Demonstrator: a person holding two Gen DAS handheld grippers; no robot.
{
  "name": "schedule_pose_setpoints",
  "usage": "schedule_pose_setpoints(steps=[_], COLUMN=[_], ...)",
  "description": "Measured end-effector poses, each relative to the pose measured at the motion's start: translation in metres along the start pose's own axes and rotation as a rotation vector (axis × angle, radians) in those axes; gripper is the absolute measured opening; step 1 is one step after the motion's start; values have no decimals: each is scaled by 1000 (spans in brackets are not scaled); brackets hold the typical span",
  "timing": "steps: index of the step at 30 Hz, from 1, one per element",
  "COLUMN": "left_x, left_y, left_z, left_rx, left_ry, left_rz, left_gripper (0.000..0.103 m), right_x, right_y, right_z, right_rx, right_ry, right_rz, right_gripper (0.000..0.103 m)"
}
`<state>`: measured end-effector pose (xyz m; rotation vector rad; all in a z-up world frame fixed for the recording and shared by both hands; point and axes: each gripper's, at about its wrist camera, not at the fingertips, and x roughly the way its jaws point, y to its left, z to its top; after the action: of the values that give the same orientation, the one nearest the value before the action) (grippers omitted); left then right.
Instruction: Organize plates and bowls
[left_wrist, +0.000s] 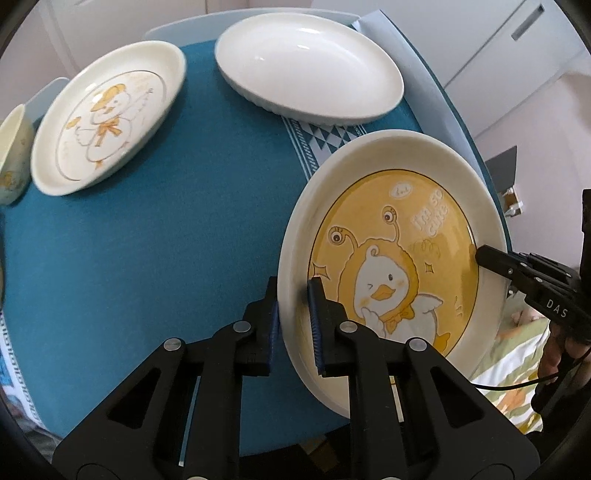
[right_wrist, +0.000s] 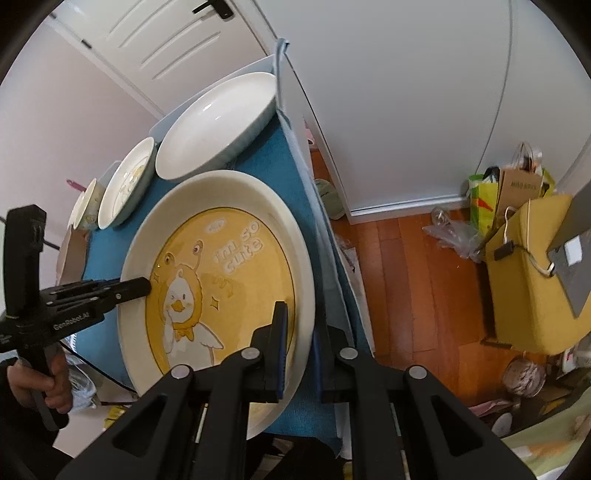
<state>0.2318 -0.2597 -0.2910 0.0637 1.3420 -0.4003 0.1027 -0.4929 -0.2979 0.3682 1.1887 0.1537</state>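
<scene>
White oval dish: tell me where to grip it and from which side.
Grip the white oval dish at its near long rim, coming from above with one finger inside and one outside. It lies flat and empty on the blue cloth, and the raised rim is its only thin edge.

Left wrist view: looks steeply down along its own fingers, close over the yellow duck plate (left_wrist: 399, 258) at lower right.
Right wrist view: steep, close, from the plate's opposite rim.
Shared: that plate, the white dish (left_wrist: 310, 70), the blue cloth (left_wrist: 166, 240).
</scene>
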Motion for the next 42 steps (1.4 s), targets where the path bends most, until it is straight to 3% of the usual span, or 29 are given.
schedule_pose_setpoints(steps=[6, 12, 24, 30, 42], left_x=[-30, -62, -113, -105, -85], left_y=[19, 64, 208, 264, 287], left_z=[4, -12, -81, -106, -112], left_rx=[-62, -148, -258, -284, -235], left_ry=[-40, -87, -109, -80, -54], left_rz=[19, 32, 95, 79, 46], left_gripper=[12, 12, 12, 12, 12], right_x=[-3, -1, 40, 71, 107], right_y=[21, 69, 206, 260, 285], right_z=[8, 19, -10, -31, -43], right_rx=[-63, -153, -268, -292, -245], right_ry=[-9, -19, 28, 73, 110], right_rz=[19, 40, 108, 104, 50], right_gripper=[11, 11, 11, 11, 11])
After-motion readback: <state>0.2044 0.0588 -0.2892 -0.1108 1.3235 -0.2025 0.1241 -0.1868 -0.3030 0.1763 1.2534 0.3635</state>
